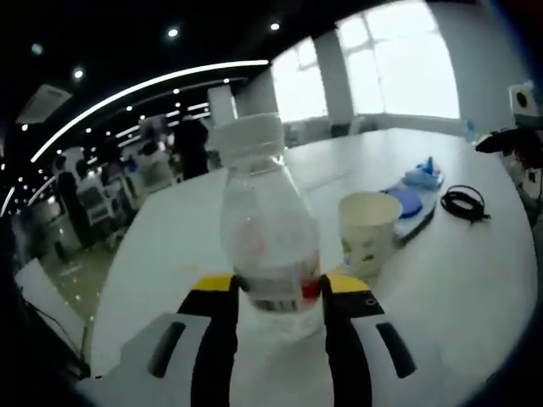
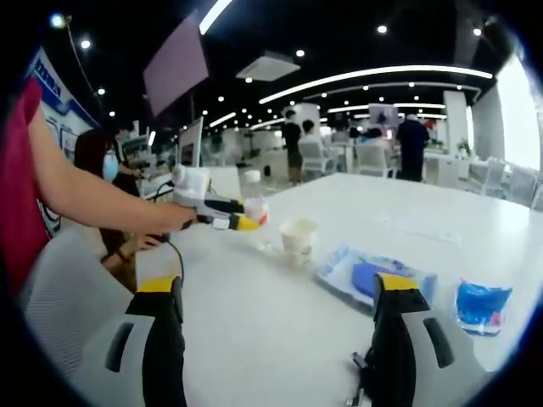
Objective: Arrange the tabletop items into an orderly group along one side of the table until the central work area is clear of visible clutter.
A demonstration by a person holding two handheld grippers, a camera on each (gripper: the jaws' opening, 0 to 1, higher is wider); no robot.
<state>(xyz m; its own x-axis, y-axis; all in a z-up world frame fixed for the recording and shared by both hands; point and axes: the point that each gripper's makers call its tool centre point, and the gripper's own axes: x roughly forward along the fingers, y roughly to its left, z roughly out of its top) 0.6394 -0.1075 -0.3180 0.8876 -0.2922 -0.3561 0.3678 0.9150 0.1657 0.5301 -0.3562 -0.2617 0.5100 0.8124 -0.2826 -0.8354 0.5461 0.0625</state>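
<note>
A clear plastic bottle (image 1: 270, 229) with a white cap stands upright on the white table (image 1: 475, 280), and my left gripper (image 1: 271, 292) is shut on its lower part, the yellow-tipped jaws pressing both sides. A white paper cup (image 1: 367, 231) stands just right of it. Beyond the cup lies a flat blue packet (image 1: 413, 197), with a coiled black cable (image 1: 464, 202) beside it. In the right gripper view my right gripper (image 2: 280, 292) is open over bare table, well short of the cup (image 2: 299, 240) and blue packet (image 2: 373, 273). The left gripper (image 2: 229, 222) holds the bottle (image 2: 253, 202) there.
A small blue pouch (image 2: 481, 303) lies to the right of my right jaw, and a piece of black cable (image 2: 361, 373) lies at its base. A person's arm (image 2: 93, 197) reaches in from the left. A grey chair (image 2: 59, 297) stands at the table edge. Office desks and people are far behind.
</note>
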